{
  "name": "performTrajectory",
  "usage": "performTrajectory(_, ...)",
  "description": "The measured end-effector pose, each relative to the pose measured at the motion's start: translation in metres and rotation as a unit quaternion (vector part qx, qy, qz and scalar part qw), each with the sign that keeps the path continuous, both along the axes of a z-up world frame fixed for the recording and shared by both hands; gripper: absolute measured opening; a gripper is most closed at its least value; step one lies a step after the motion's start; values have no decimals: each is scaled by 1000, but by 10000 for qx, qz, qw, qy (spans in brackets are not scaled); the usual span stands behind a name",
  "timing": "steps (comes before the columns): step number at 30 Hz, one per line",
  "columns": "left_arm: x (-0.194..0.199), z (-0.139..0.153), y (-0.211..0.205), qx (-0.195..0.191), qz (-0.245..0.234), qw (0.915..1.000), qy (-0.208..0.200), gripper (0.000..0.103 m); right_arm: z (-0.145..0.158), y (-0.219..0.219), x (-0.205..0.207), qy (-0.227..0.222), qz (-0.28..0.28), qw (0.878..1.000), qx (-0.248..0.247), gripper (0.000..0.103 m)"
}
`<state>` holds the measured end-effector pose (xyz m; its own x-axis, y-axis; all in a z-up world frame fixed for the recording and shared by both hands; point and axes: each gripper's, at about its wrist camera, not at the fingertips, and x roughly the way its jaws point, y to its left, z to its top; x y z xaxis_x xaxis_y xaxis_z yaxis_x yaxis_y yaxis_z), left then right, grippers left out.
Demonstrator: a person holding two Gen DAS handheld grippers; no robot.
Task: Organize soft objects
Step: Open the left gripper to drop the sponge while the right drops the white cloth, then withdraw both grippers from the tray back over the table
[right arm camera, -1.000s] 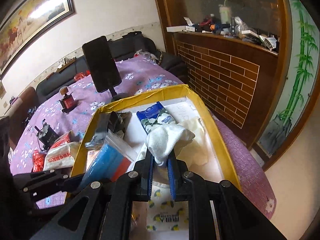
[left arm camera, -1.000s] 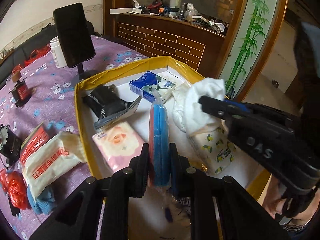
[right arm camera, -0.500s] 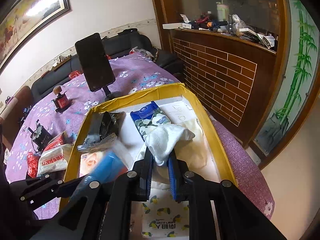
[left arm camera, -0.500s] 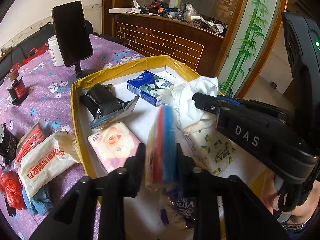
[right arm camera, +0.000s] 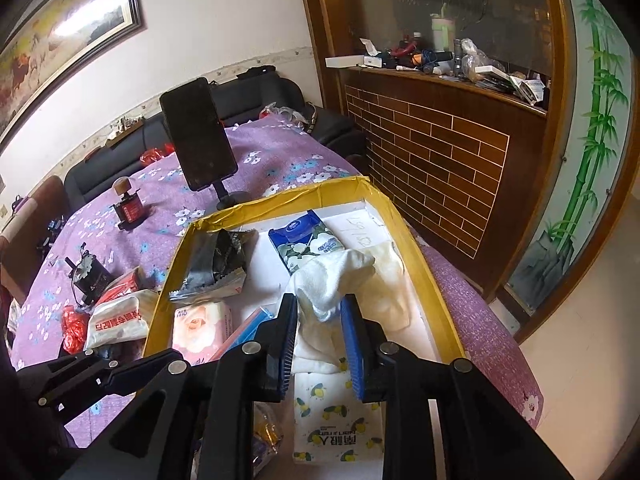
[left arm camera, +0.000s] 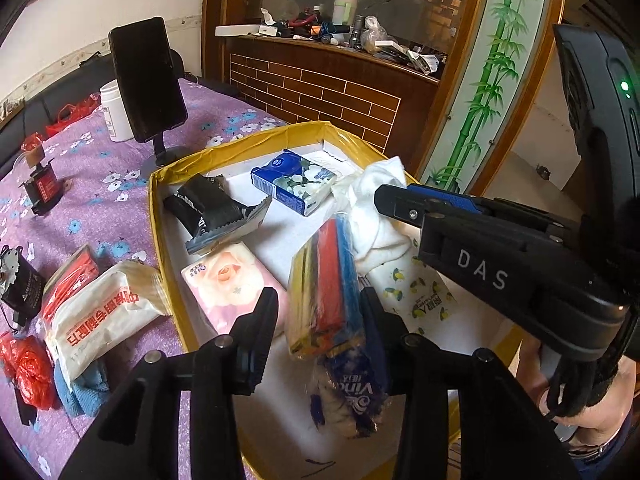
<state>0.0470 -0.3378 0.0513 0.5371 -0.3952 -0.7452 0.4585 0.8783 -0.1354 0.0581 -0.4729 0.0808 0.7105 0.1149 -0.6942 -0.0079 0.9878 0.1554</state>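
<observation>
Your left gripper (left arm camera: 318,312) is opening over the yellow-rimmed box (left arm camera: 154,216); the bagged pack of coloured sponge cloths (left arm camera: 324,280) leans between its jaws, clear of the left pad. Your right gripper (right arm camera: 320,316) is opening too, with the white towel (right arm camera: 332,276) draped loosely between its blue pads (right arm camera: 354,344) above the lemon-print tissue pack (right arm camera: 336,424).
</observation>
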Motion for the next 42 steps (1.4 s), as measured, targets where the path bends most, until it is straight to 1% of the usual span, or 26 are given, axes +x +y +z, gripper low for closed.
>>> performTrajectory(4, -6, 3, 2, -17, -23, 10000, -38, 42, 4, 2, -6, -56, -13, 10000, 3, 25)
performTrajectory(6, -9, 5, 4, -21, -26, 10000, -61, 44, 7, 3, -10, -96, -33, 9999, -3, 25)
performTrajectory(8, -11, 7, 6, -45, -24, 9999, -88, 48, 10, 4, -13, -134, -37, 9999, 0, 28)
performTrajectory(10, -14, 8, 8, -72, -21, 9999, -95, 48, 13, 6, -17, -179, -47, 9998, -2, 35)
performTrajectory(13, -19, 10, 12, -93, -24, 9999, -130, 48, 18, 9, -25, -265, -50, 9996, 30, 39)
performTrajectory(20, -34, 12, 32, -168, 4, 9998, -130, 50, 25, 26, -43, -385, 29, 9991, 164, 40)
performTrajectory(24, -47, 15, 50, -202, 22, 9996, -211, 53, 27, 42, -53, -439, 153, 9985, 272, 42)
performTrajectory(26, -55, 17, 62, -234, 52, 9994, -262, 58, 28, 52, -59, -461, 250, 9981, 334, 42)
performTrajectory(28, -62, 17, 75, -264, 110, 9992, -291, 60, 27, 64, -63, -460, 392, 9973, 411, 47)
performTrajectory(30, -68, 17, 89, -261, 187, 9990, -316, 60, 27, 76, -66, -456, 521, 9966, 449, 50)
performTrajectory(35, -77, 10, 140, -324, 549, 9978, -198, 60, 26, 118, -70, -401, 960, 9938, 393, 50)
performTrajectory(39, -87, -2, 202, -300, 1163, 9927, -128, 61, 21, 150, -68, -231, 1362, 9896, 401, 50)
performTrajectory(42, -93, -14, 254, -226, 1771, 9839, -28, 62, 14, 178, -61, -35, 1676, 9850, 401, 50)
